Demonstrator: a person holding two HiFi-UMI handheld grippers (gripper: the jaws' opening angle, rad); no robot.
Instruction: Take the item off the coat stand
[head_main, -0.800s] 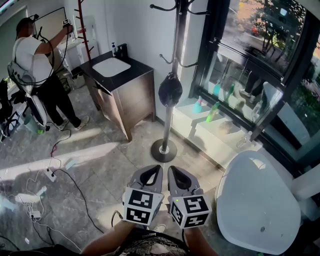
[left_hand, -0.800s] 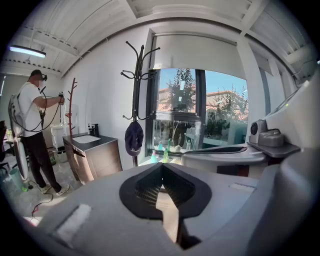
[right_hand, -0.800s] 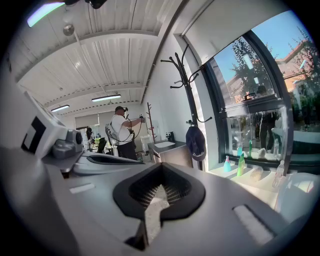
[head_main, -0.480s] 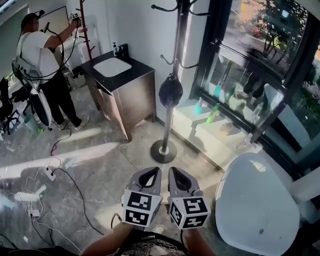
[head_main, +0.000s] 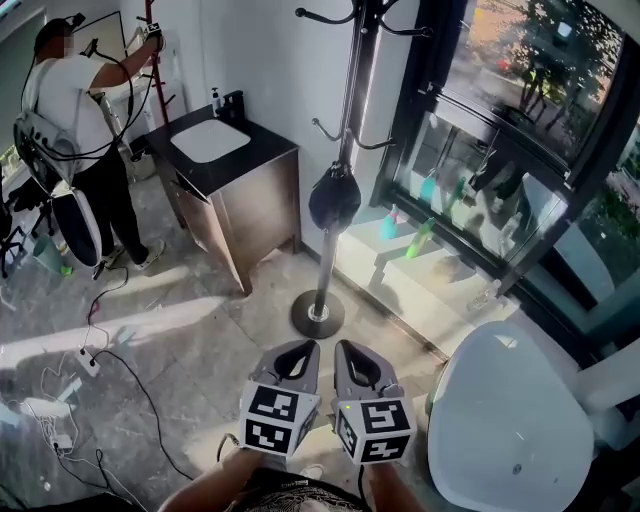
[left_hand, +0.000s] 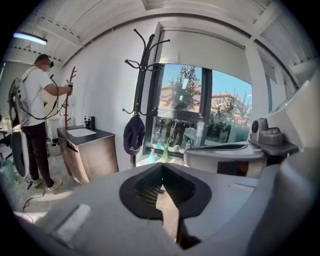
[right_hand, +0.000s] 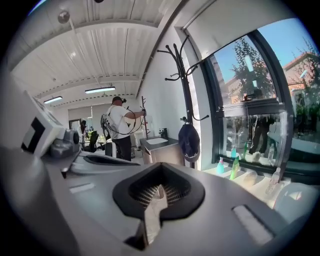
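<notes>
- The left tongs (head_main: 299, 352) are sitting closed, their tips meeting with nothing between them; the left gripper view (left_hand: 161, 171) is showing this plainly.
- The right tongs (head_main: 352, 353) are lying just beside them, likewise closed and gripping nothing, as the right gripper view (right_hand: 159, 188) is showing.
- Both are pointing toward the coat stand (head_main: 331, 255), well apart from it, over the grey stone floor (head_main: 190, 340).
- The dark cap (head_main: 335, 197) is hanging from a low hook of the coat stand, resting against the pole, out beyond the right corner of the bench (head_main: 262, 168).
- The bench is carrying a white basin (head_main: 208, 140) sunk into its dark top.
- A small dispenser bottle (head_main: 215, 101) is standing at the far edge of the bench, just beside a black tap (head_main: 236, 103).
- A teal bottle (head_main: 387, 223) and a green bottle (head_main: 421, 236) are standing near each other on the window ledge (head_main: 440, 290); what they are holding cannot be told.
- A large white tub (head_main: 500, 410) is sitting to the right of the right tongs.
- A person (head_main: 72, 110) is standing past the bench's left corner, reaching up to a red stand (head_main: 157, 70).
</notes>
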